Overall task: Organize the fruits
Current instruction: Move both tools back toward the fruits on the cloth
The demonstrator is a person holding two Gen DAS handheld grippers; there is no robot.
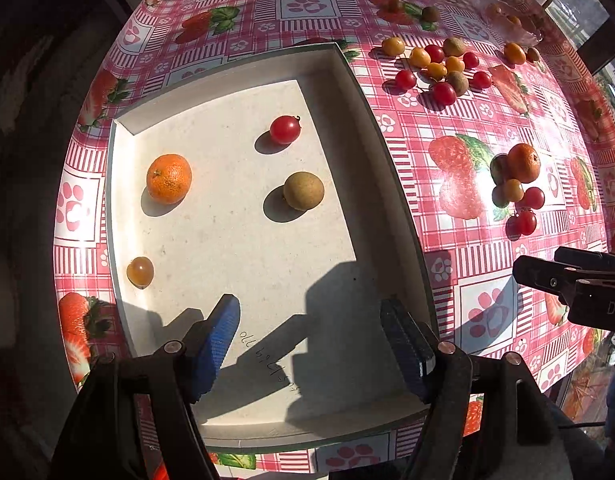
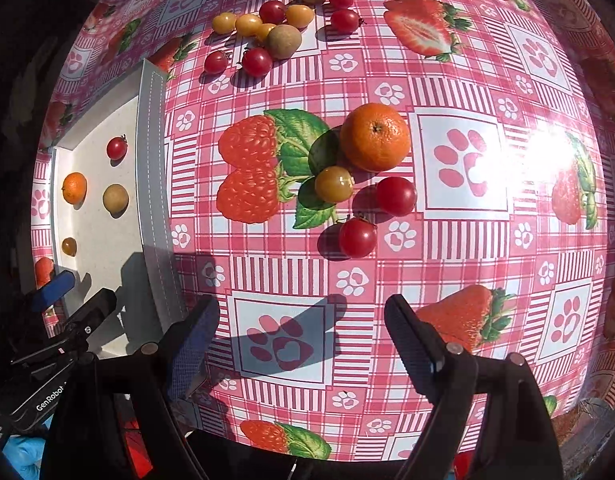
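The tray lay on the left of the tablecloth and held four fruits, well apart: a mandarin, a red tomato, a brown longan and a small amber tomato. The left gripper hovered over the tray's near end, jaws wide and holding nothing. The right gripper hovered over bare cloth to the right of the tray, jaws also wide and empty. Just beyond it sat a cluster: a second mandarin, an amber tomato touching it, and two red tomatoes close by. A larger scatter of fruit lay farther off. The step in hand looked like a pick from the near cluster by the right gripper. The nearest red tomato seemed the cleanest choice, since it stood a little apart from the others. A good grasp would likely straddle it squarely at its widest part and close gently, as the skin looked thin and the round fruit could roll or squirt out. It might best be set in the tray beside the matching red tomato.
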